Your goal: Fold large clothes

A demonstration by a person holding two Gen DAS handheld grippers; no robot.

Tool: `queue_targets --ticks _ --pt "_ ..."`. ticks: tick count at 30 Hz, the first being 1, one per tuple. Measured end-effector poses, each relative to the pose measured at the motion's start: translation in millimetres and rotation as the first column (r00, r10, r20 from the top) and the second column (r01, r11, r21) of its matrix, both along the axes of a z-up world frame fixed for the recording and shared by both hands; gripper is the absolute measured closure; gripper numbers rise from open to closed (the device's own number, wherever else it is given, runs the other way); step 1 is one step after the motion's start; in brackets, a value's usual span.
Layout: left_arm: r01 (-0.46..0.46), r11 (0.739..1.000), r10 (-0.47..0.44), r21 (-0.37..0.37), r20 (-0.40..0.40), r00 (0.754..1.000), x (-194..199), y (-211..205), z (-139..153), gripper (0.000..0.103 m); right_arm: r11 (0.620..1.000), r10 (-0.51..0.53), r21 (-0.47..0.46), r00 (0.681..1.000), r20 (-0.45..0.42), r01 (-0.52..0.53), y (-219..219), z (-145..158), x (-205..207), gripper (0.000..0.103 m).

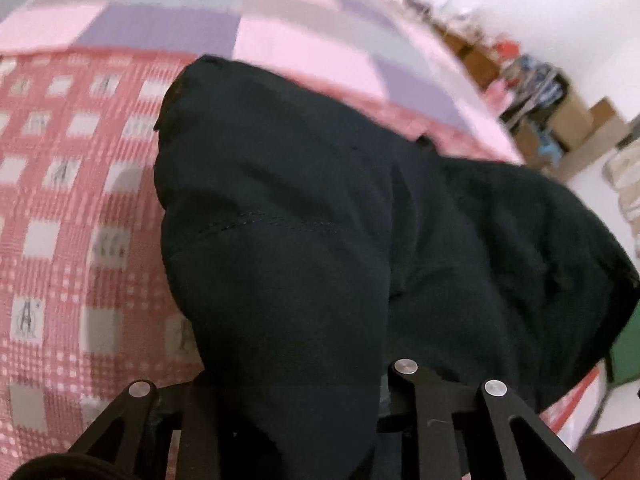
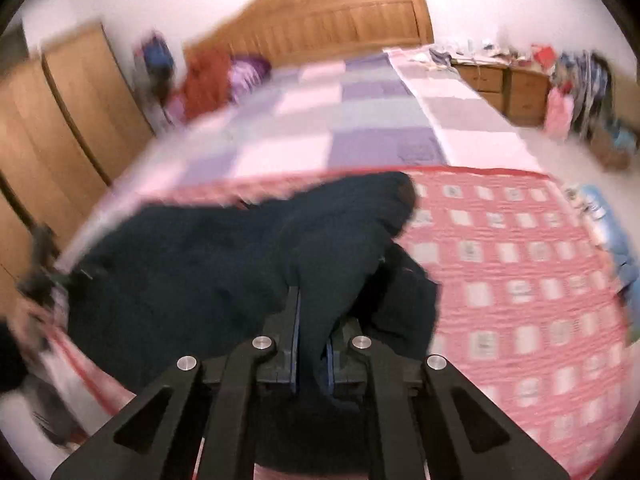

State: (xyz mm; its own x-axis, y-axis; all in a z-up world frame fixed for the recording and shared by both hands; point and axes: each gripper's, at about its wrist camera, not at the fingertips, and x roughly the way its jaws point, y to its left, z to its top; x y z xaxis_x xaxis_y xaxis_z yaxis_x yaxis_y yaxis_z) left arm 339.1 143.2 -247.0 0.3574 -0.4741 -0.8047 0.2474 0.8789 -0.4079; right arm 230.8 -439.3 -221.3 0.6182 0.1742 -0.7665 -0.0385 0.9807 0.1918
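Observation:
A large dark navy garment lies bunched on the pink checked blanket at the foot of the bed. In the left wrist view it drapes over my left gripper and hides the fingertips; the cloth comes out from between the finger arms. In the right wrist view the garment spreads to the left, and my right gripper is shut on a fold of it, lifted off the blanket. Both views are motion blurred.
A lilac and pink patchwork cover lies beyond the blanket, up to a wooden headboard. Wooden wardrobe doors stand on the left. Drawers and clutter line the right wall. Cardboard boxes stand on the floor.

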Motion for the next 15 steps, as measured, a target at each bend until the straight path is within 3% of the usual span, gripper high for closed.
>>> queue_targets --ticks 2,4,5,6,7,8,15 --pt "-0.062 0.998 0.063 0.026 -0.078 0.995 12.7 6.8 -32.2 0.068 0.996 -0.091 0.015 0.992 -0.083 0.093 -20.9 -25.2 7.9 0.089" --pt "-0.086 0.996 0.089 0.034 -0.099 0.991 16.4 9.8 -50.7 0.061 0.981 -0.187 0.023 0.963 -0.193 0.195 -49.1 -59.4 16.2 0.081" --pt "-0.086 0.995 0.090 0.042 -0.092 0.992 16.2 8.9 -55.6 0.058 0.973 -0.205 0.055 0.950 -0.234 0.223 -60.8 -73.4 17.3 0.073" --pt "-0.084 0.995 0.088 0.051 -0.081 0.993 15.4 7.6 -56.9 0.056 0.969 -0.215 0.062 0.941 -0.260 0.239 -68.7 -83.8 17.5 0.057" --pt "-0.079 0.995 0.083 0.061 -0.067 0.994 14.5 6.1 -57.9 0.055 0.969 -0.229 0.026 0.934 -0.276 0.245 -72.8 -91.8 17.6 0.046" --pt "-0.073 0.995 0.078 0.069 -0.062 0.995 14.0 5.1 -58.8 0.053 0.970 -0.231 0.005 0.930 -0.287 0.243 -75.9 -97.0 18.4 0.030" --pt "-0.067 0.994 0.076 0.083 -0.101 0.992 24.8 3.8 -75.2 0.034 0.978 -0.098 0.136 0.924 -0.370 0.159 -89.1 -134.0 42.3 0.008"
